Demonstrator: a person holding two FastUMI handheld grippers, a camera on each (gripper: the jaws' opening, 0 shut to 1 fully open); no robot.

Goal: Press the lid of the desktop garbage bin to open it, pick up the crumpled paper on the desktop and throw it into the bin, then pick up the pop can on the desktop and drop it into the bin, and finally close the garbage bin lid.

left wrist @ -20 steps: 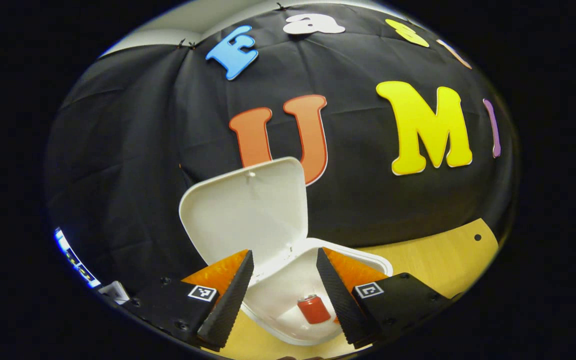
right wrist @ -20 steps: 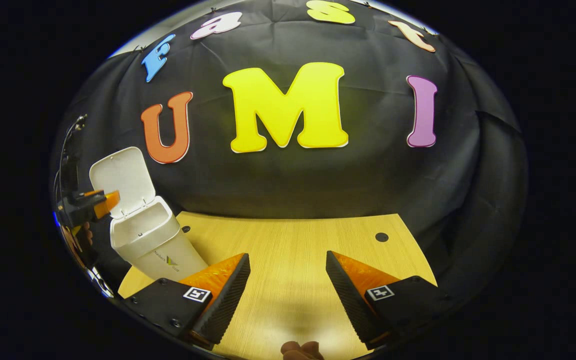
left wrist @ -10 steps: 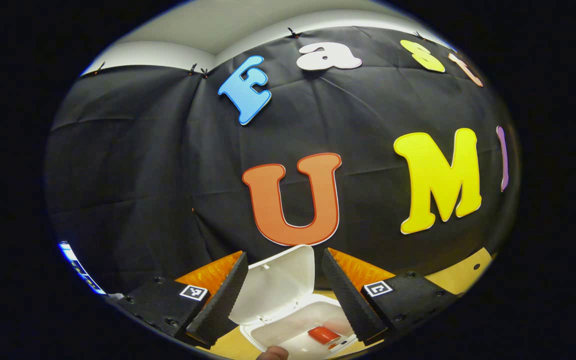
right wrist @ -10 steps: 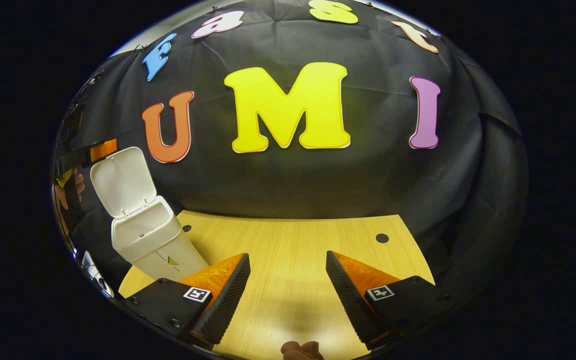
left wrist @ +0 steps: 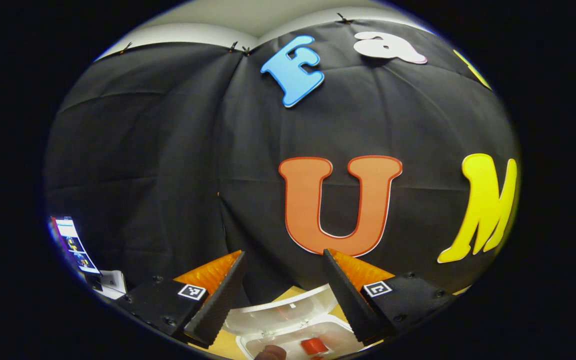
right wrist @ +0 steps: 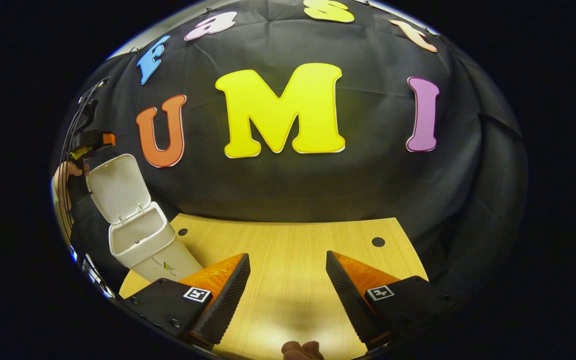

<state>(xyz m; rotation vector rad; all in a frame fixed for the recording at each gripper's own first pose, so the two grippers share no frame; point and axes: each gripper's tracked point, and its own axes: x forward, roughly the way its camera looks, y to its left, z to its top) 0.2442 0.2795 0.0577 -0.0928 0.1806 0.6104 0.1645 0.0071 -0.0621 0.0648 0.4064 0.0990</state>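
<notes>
The left gripper (left wrist: 284, 292) has its jaws spread with nothing between them, and it hangs above the small white plastic desktop bin (left wrist: 293, 339), looking over it toward the booth wall. Below the jaws the bin's white hinged lid (left wrist: 280, 312) stands raised, and the red pop can (left wrist: 314, 346) lies inside the open bin (the crumpled paper cannot be made out in there, though none lies on the worktop either). The right gripper (right wrist: 288, 285) also has its jaws spread and empty, held low over the bare pale wooden worktop (right wrist: 288, 240), well apart from the bin (right wrist: 143, 242) at the far left of its view. There the lid (right wrist: 113, 187) is upright, with the left gripper (right wrist: 93, 142) just above its top edge.

Judging from this, the opening and both drops look done; what seems left is the last step, pushing the lid down until it shuts. The left gripper appears best placed for that.
</notes>
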